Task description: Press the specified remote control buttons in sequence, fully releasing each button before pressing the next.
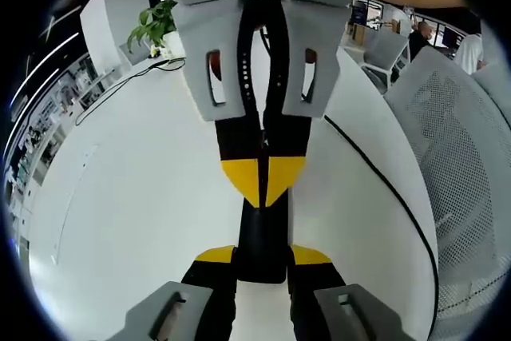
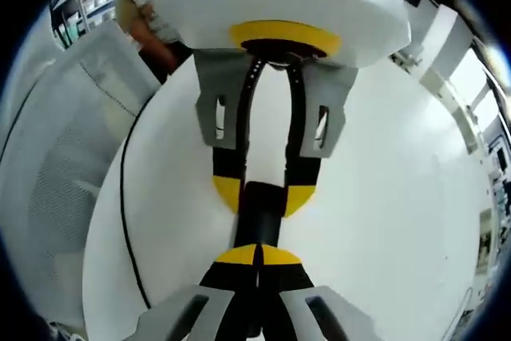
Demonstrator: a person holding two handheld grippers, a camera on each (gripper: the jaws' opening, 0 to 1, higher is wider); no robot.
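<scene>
A slim black remote control (image 1: 263,237) is held above the white table, and my left gripper (image 1: 263,257) is shut on its sides with the yellow-tipped fingers. My right gripper (image 1: 262,181) reaches in from the top of the left gripper view, shut, its joined yellow tips resting on the far part of the remote. In the right gripper view the right gripper (image 2: 257,257) stands shut at the bottom, tips against the remote control (image 2: 260,212). Facing it, the left gripper (image 2: 263,193) clamps the remote from both sides. I cannot make out the remote's buttons.
The round white table (image 1: 144,197) lies beneath both grippers. A black cable (image 1: 383,181) runs along its edge beside a grey mesh chair (image 1: 463,157). A potted plant (image 1: 156,25) stands at the far end. A person's arm (image 2: 148,29) shows behind the left gripper.
</scene>
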